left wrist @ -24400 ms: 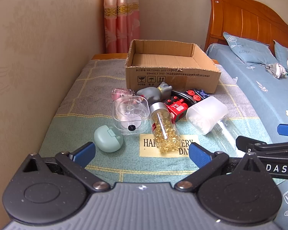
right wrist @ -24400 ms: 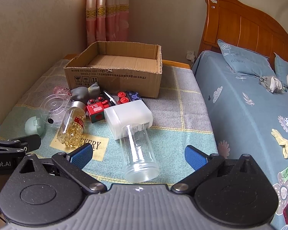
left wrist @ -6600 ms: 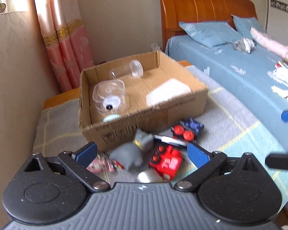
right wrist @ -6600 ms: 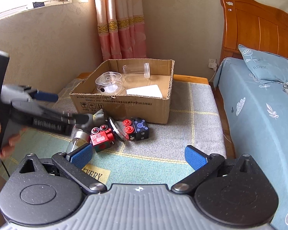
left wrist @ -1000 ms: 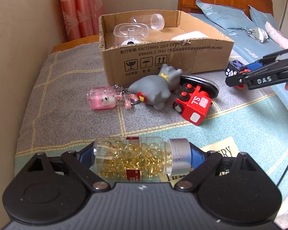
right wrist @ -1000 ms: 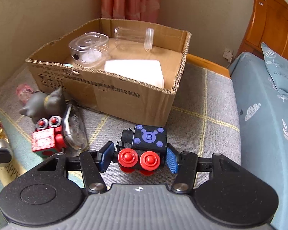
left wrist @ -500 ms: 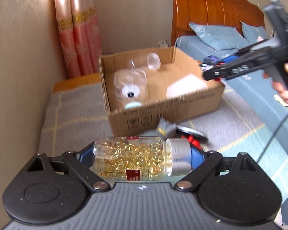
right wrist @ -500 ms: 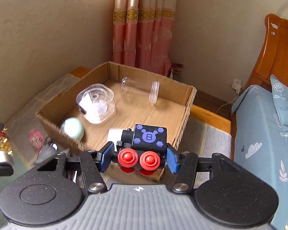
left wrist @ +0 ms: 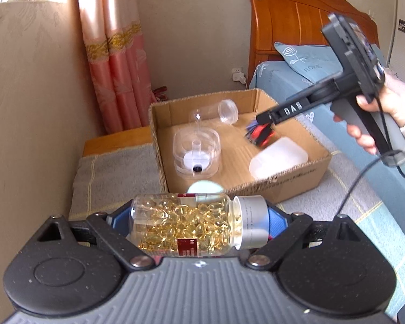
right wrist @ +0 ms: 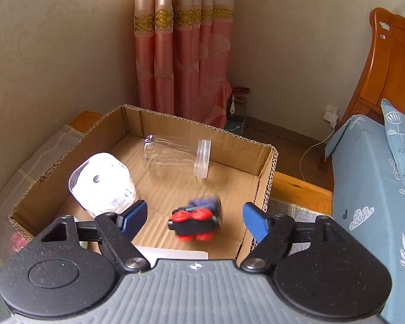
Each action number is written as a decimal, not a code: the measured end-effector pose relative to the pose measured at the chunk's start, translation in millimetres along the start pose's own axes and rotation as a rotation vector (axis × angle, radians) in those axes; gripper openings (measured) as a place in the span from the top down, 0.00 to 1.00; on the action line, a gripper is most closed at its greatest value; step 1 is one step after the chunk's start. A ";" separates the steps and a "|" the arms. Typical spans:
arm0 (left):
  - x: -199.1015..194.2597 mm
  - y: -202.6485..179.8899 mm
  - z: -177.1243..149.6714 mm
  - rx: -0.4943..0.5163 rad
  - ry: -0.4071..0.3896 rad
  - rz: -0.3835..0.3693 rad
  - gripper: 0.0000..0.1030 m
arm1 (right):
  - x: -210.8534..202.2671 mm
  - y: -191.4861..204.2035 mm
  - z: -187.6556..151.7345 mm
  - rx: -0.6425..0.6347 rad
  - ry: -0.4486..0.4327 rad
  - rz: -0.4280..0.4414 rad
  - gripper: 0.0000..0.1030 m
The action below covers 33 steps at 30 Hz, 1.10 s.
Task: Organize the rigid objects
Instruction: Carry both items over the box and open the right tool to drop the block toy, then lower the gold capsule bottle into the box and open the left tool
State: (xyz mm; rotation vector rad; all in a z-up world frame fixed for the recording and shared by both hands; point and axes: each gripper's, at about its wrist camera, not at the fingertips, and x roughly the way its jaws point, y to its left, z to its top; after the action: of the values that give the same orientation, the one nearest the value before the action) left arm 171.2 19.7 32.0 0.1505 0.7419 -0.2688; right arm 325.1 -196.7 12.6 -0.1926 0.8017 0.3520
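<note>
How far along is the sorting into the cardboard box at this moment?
Done: the clear jar, round clear container, white container and green case lie in the cardboard box. In hand: the right gripper has just opened, the toy car dropping free; the left gripper clamps the capsule bottle. Left: boxing that bottle.

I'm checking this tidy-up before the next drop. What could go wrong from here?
1. The toy car shows blurred between the just-opened jaws of the right gripper; it may bounce into the clear jar.
2. The capsule bottle is held end to end by the left gripper, outside the cardboard box; released early, it may miss.
</note>
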 end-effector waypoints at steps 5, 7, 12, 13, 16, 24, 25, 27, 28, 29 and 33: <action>10.3 -7.5 21.8 0.052 -0.012 -0.013 0.10 | -25.3 -2.1 -16.6 0.014 -0.027 0.002 0.12; 18.2 -10.5 32.7 0.059 -0.008 -0.027 0.10 | -37.9 -3.6 -25.5 0.005 -0.037 0.001 0.12; 45.9 -16.5 56.2 0.024 0.022 -0.051 0.10 | -69.7 -4.7 -40.2 -0.017 -0.074 -0.017 0.12; 52.4 -18.2 59.3 0.019 0.031 -0.049 0.10 | -74.7 -5.7 -41.5 -0.018 -0.081 -0.017 0.12; 68.7 -23.0 63.6 0.003 0.055 -0.035 0.10 | -88.2 -7.9 -43.5 -0.022 -0.106 -0.021 0.09; 101.9 -38.1 60.5 -0.002 0.125 -0.049 0.10 | -99.7 -9.9 -47.8 -0.025 -0.131 -0.021 0.09; 104.7 -38.8 59.7 -0.009 0.130 -0.052 0.10 | -99.6 -10.1 -48.4 -0.025 -0.130 -0.021 0.09; 108.9 -38.3 60.2 -0.030 0.130 -0.060 0.10 | -99.4 -9.3 -49.5 -0.029 -0.127 -0.025 0.08; 109.4 -36.8 60.5 -0.046 0.124 -0.066 0.09 | -99.7 -8.6 -49.8 -0.030 -0.127 -0.027 0.06; 109.0 -35.4 61.8 -0.057 0.115 -0.073 0.09 | -100.4 -7.7 -50.1 -0.028 -0.132 -0.029 0.03; 97.3 -30.8 64.8 -0.065 0.082 -0.057 0.05 | -103.3 -3.0 -51.9 -0.029 -0.140 -0.015 0.00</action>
State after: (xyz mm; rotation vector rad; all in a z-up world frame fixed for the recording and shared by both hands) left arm 272.6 -42.8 11.4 0.0788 0.8361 -0.2937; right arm 225.3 -239.3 52.7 -0.1982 0.6568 0.3593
